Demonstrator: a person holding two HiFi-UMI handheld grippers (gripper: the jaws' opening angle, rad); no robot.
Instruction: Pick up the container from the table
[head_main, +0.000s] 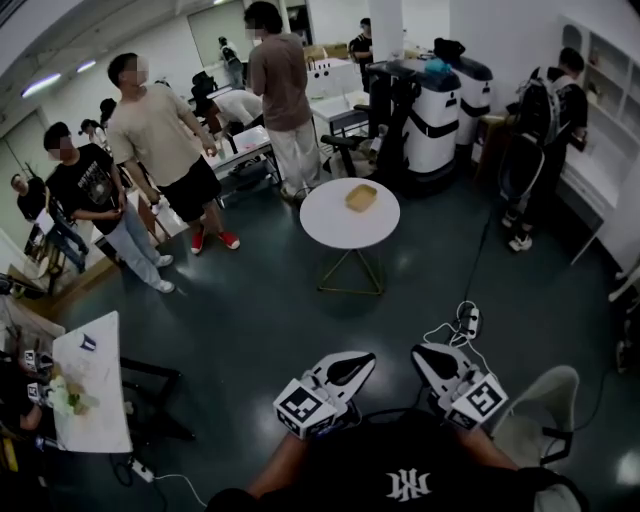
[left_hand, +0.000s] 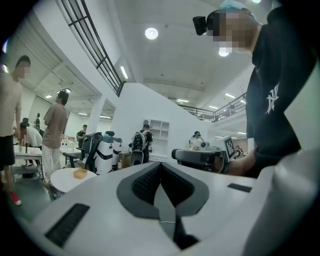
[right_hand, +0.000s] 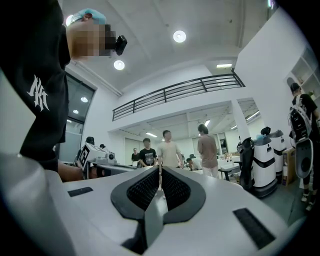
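Note:
The container (head_main: 361, 197) is a small tan box on a round white table (head_main: 330, 225) several steps ahead of me across the floor. Both grippers are held close to my body, far short of it. My left gripper (head_main: 366, 360) is shut with nothing between its jaws, and my right gripper (head_main: 421, 354) is shut and empty beside it. In the left gripper view the container (left_hand: 80, 173) shows small at the left on the round table (left_hand: 62, 181), beyond my shut left gripper (left_hand: 160, 168). The right gripper view shows my right gripper (right_hand: 160, 174) shut, facing people, with no container in sight.
Several people stand behind and left of the round table. Two white robots (head_main: 435, 115) stand at the back right. A power strip (head_main: 468, 321) with cables lies on the floor ahead. A pale chair (head_main: 545, 410) is at my right, a white side table (head_main: 92, 385) at my left.

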